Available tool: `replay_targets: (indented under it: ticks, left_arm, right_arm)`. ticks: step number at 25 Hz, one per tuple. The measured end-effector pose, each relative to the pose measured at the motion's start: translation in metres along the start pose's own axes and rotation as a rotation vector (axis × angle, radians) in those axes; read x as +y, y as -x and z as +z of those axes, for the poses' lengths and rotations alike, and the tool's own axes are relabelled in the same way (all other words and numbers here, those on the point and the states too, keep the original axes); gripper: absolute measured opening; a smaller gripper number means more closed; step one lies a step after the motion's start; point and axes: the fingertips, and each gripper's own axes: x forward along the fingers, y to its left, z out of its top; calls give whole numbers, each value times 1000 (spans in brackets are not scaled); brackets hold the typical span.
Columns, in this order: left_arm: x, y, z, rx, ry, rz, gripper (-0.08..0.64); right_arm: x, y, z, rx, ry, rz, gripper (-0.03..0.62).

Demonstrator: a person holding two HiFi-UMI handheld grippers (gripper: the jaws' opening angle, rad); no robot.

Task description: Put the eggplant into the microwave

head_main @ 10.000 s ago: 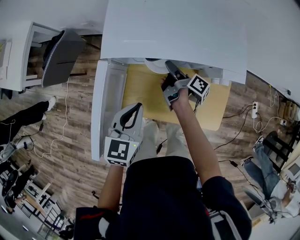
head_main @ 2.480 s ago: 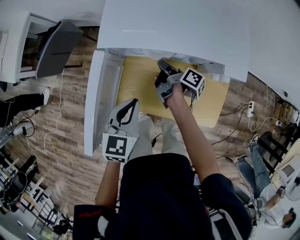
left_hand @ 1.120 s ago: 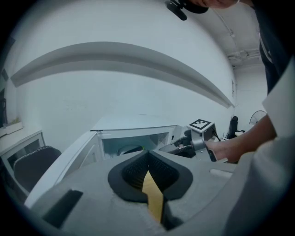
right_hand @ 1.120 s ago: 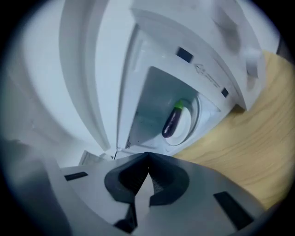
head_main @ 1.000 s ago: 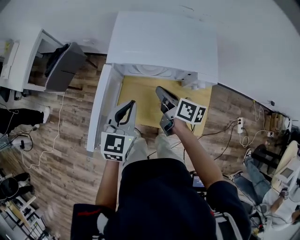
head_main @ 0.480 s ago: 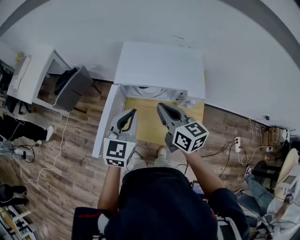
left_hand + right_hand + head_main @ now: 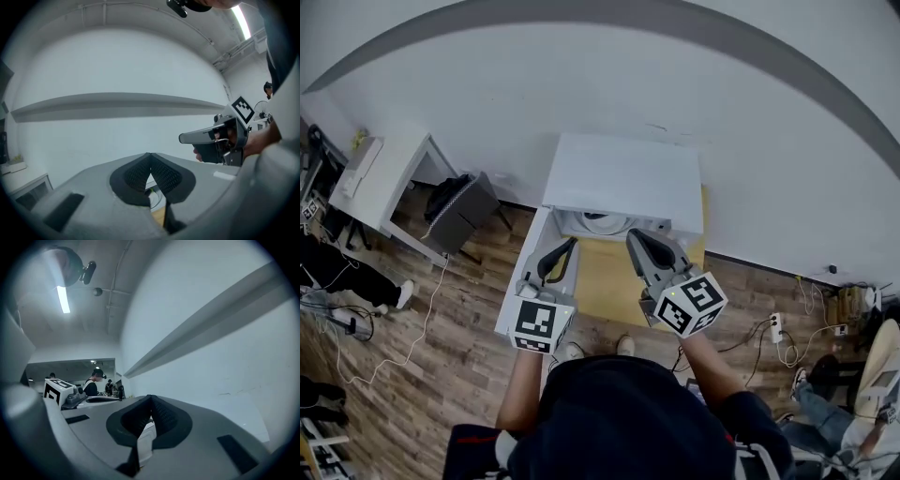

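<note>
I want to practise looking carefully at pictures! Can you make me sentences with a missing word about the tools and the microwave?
The microwave is coloured ___.
Its door stands ___.
The left tool and the right tool are shut, and each holds ___.
Missing words: white; open; nothing.

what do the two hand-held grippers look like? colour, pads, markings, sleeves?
The left hand-held gripper and the right hand-held gripper match: light grey moulded bodies tapering to two jaws lined with black ribbed pads. Each carries a white cube printed with black square markers. No cables show. The person wears a dark short-sleeved top.
</note>
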Motion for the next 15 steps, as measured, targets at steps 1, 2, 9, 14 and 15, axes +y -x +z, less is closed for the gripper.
replay_targets:
  ticks: [1,2,9,14,15]
  left_arm:
    - [0,2,4,-9,-5,3,14]
    - [1,3,7,-17,-9,5,14]
    - [4,11,22,-47,-26,13,14]
    - [3,17,25,-53,-33,17,14]
    - [3,17,26,-53,-34,20,14]
  right_arm:
    - [2,2,4,-6,17,0,11]
    - [4,3,7,-10,33,0,11]
    - [6,9,17,-37,59,-25,11]
    - [6,14,19,-44,74,-37,12]
    - [5,14,19,-46,72,-40,11]
